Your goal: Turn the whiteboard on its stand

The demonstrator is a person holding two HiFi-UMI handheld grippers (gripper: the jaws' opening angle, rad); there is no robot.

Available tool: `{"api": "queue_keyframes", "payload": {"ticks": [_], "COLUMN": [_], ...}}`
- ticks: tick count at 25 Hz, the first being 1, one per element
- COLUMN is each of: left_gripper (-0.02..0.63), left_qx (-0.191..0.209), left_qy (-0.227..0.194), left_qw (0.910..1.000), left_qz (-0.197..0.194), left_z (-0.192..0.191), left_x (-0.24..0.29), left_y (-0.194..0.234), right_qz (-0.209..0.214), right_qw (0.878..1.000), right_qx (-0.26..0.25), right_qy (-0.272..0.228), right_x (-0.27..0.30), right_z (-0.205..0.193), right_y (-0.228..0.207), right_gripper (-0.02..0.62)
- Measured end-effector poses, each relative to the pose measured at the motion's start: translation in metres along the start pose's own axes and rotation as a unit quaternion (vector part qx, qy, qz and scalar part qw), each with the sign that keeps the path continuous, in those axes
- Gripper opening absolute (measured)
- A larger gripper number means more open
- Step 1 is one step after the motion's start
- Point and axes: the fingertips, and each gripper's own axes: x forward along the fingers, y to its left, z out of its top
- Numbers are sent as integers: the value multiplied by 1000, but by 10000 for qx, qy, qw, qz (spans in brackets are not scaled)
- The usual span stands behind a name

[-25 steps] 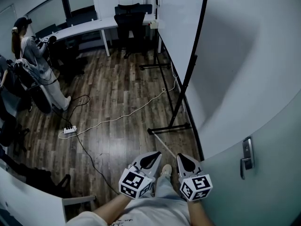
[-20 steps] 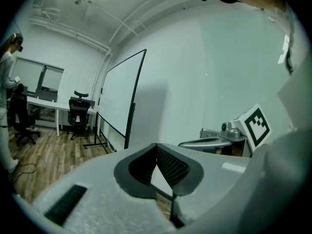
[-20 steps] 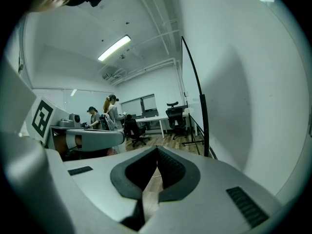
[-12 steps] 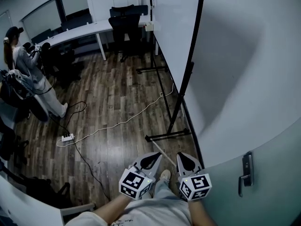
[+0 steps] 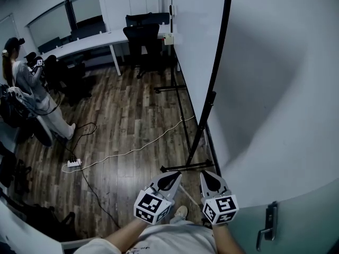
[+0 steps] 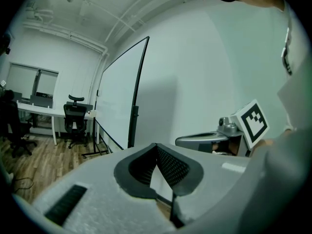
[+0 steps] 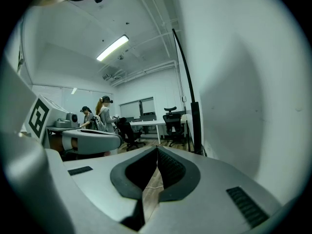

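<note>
The whiteboard [image 5: 192, 41] stands on a black stand along the right wall, seen nearly edge-on. Its near black post [image 5: 213, 86] runs down to a floor foot [image 5: 185, 167]. My left gripper [image 5: 168, 181] and right gripper [image 5: 207, 181] are held side by side low in front of my body, just short of that foot. Both are shut with nothing in them, and neither touches the stand. In the left gripper view the board [image 6: 116, 104] and post [image 6: 137, 94] rise beyond the closed tips [image 6: 156, 146]. The right gripper view shows the post [image 7: 194, 126] ahead of its tips [image 7: 157, 150].
A door with a lever handle [image 5: 267, 227] is at the lower right, and the plain wall [image 5: 275, 89] runs behind the board. A power strip [image 5: 73, 163] and cables [image 5: 137, 144] lie on the wood floor. A person [image 5: 24, 86] stands far left; a desk [image 5: 103, 38] and office chair [image 5: 144, 36] are at the back.
The view has moved forward, so the stand's foot and post are closer to both grippers. The grippers keep the same pose, shut and empty.
</note>
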Motion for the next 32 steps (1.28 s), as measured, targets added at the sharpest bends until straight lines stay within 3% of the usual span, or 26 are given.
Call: {"api": "queue_keyframes", "payload": {"ticks": [10, 18, 32], "left_gripper": [11, 11, 11], "left_qx": [-88, -128, 22], "left_qy": [-119, -72, 66], "left_qw": [9996, 9991, 10000], "left_qz": [240, 407, -41], "left_z": [14, 17, 32], "left_x": [54, 63, 80], "left_y": [20, 36, 72], "right_qz": [180, 185, -238], "right_qw": [9998, 9998, 9997], "right_qx": [-23, 10, 79], "right_qy": [16, 59, -27], "right_x": [35, 49, 88], "right_z": [9, 14, 37], "right_y": [-48, -61, -66], "right_gripper": [8, 7, 8]}}
